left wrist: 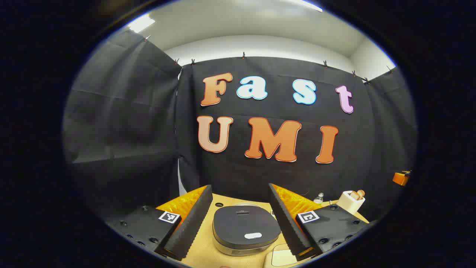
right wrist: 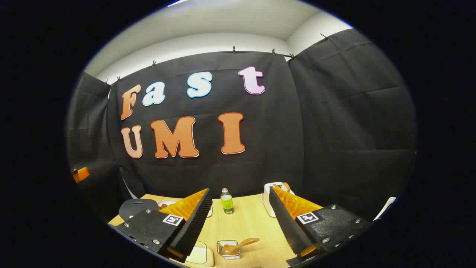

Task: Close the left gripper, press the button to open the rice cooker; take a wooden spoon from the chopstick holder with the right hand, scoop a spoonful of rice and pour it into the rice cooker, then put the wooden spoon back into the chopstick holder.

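In the left gripper view the rice cooker sits low on the wooden table, its dark lid down and a pale oval button at the lid's front. My left gripper is open above it, one finger on each side, touching nothing. A white chopstick holder with wooden spoon heads stands at the right. In the right gripper view my right gripper is open and empty. The chopstick holder is half hidden behind its right finger. A small glass dish holds a wooden spoon.
A green bottle stands at the table's back, between the right gripper's fingers. The rice cooker's lid and a white plate show at the left. A cream tray lies at the front edge. Black cloth walls close in the table.
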The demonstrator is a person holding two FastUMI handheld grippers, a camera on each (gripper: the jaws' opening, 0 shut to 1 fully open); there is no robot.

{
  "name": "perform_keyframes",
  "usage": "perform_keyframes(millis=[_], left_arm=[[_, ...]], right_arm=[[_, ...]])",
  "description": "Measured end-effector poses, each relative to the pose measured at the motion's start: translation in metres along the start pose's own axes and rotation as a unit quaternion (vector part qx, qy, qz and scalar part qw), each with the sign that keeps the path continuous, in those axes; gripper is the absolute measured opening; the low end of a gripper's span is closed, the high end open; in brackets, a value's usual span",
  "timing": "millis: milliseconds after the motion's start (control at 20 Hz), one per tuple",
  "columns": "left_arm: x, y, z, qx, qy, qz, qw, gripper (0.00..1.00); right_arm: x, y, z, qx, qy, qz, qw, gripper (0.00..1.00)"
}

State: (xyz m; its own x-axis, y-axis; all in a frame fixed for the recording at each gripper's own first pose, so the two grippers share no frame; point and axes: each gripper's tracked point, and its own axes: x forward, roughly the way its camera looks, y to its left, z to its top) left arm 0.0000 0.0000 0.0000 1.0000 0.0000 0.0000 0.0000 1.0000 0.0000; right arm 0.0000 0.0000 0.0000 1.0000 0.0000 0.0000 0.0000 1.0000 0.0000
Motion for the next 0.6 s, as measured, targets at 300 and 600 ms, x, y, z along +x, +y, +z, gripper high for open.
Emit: perform_keyframes(millis=[300,600], left_arm=[[-0.013,-0.014,0.007,0.023,-0.004,0.010,1.000,1.00],[-0.004,-0.015,0.012,0.010,-0.001,-0.002,1.000,0.98]], right_arm=[[0.001,-0.010,-0.002,-0.015,0.007,0.005,1.000,0.99],[0.001,-0.010,0.004,-0.028,-0.002,-0.009,1.000,0.99]])
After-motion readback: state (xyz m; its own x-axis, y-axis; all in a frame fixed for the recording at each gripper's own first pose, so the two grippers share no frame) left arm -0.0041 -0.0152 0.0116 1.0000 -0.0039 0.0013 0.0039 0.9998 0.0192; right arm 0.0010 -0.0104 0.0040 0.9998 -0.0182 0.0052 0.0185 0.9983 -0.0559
